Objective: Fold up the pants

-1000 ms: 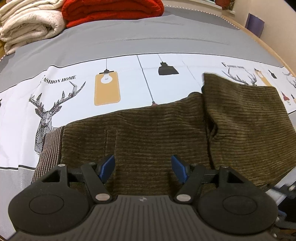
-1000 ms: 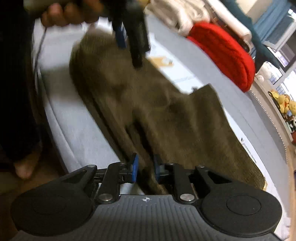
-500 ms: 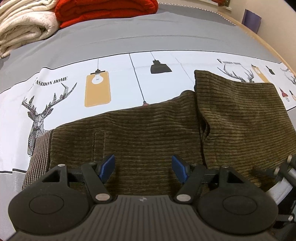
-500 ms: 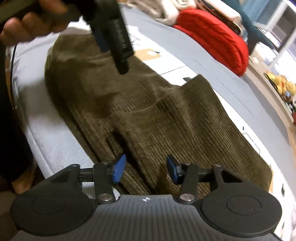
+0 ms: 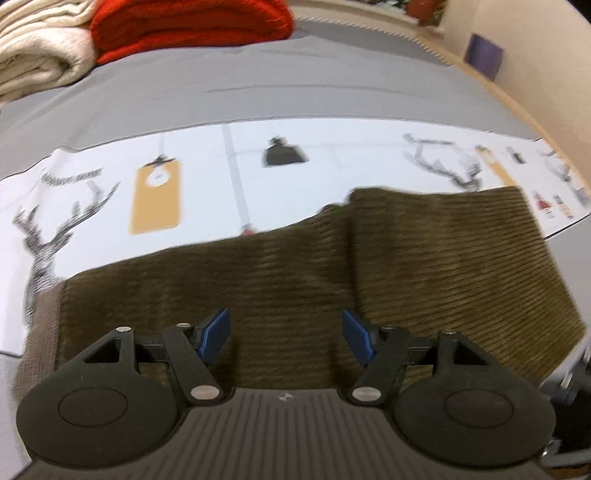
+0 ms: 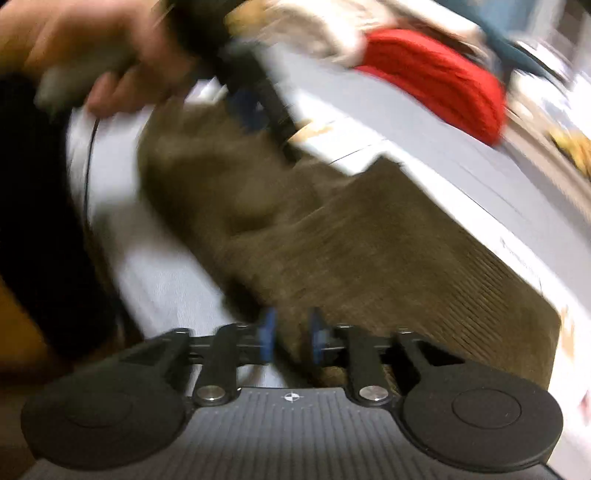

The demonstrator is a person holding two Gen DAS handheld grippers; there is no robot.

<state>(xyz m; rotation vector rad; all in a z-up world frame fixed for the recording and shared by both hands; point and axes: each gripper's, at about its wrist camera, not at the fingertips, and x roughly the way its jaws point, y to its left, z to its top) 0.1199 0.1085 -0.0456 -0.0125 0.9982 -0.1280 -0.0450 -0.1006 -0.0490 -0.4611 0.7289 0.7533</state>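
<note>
Olive-brown corduroy pants (image 5: 295, 280) lie on the bed, with one part folded over at the right (image 5: 454, 266). My left gripper (image 5: 286, 334) is open and empty, hovering over the near edge of the pants. In the right wrist view the pants (image 6: 369, 243) stretch away to the right. My right gripper (image 6: 291, 338) is nearly closed on the near edge of the pants; fabric sits between its blue pads. The left gripper (image 6: 258, 96) and the hand holding it show blurred at the top.
The bed has a grey and white printed sheet (image 5: 258, 177). A red blanket (image 5: 192, 26) and a cream blanket (image 5: 33, 59) are stacked at the far end. A wall (image 5: 535, 55) rises on the right.
My right gripper, open half a second ago, has closed on the near edge of the pants. My left gripper stays open and has shifted a little over the pants.
</note>
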